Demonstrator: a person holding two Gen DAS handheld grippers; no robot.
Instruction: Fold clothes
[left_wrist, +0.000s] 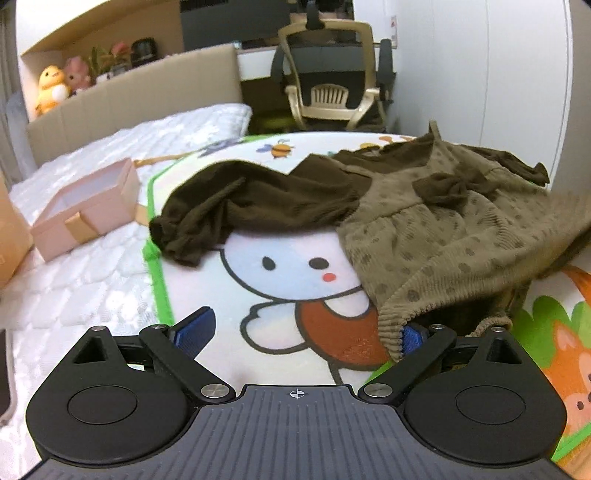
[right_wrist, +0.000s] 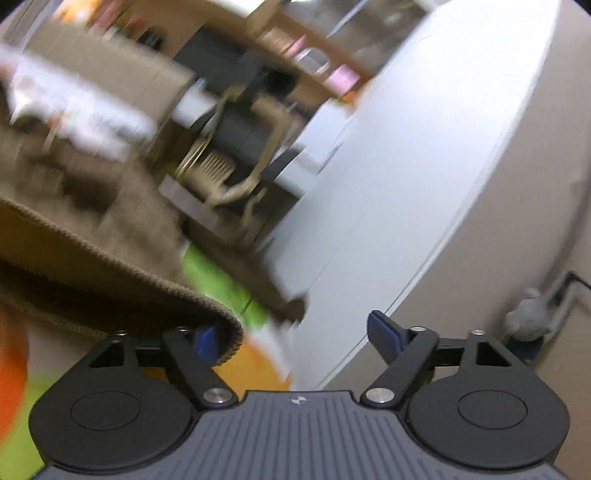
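Broadly, we see one bed (left_wrist: 74, 266) with a white quilted cover, and over its right part one cartoon play mat (left_wrist: 280, 266) edged in green. On the mat lies one garment, a small dress (left_wrist: 424, 229) with a tan dotted corduroy skirt, a dark brown bow and dark brown sleeves; one sleeve trails toward the mat's left edge, and the hem reaches the near edge. Beyond the bed's far edge stands one office chair (left_wrist: 332, 74). One open pink box (left_wrist: 88, 199) sits on the quilt, left of the mat. Our left gripper (left_wrist: 299, 325) is spread wide, its right blue pad touching the hem, which drapes over it. Only the left view shows the whole dress, the box and two plush toys (left_wrist: 62, 85) on a shelf. The right view is blurred; there our right gripper (right_wrist: 295, 332) is also spread wide, the dress hem lying over its left pad.
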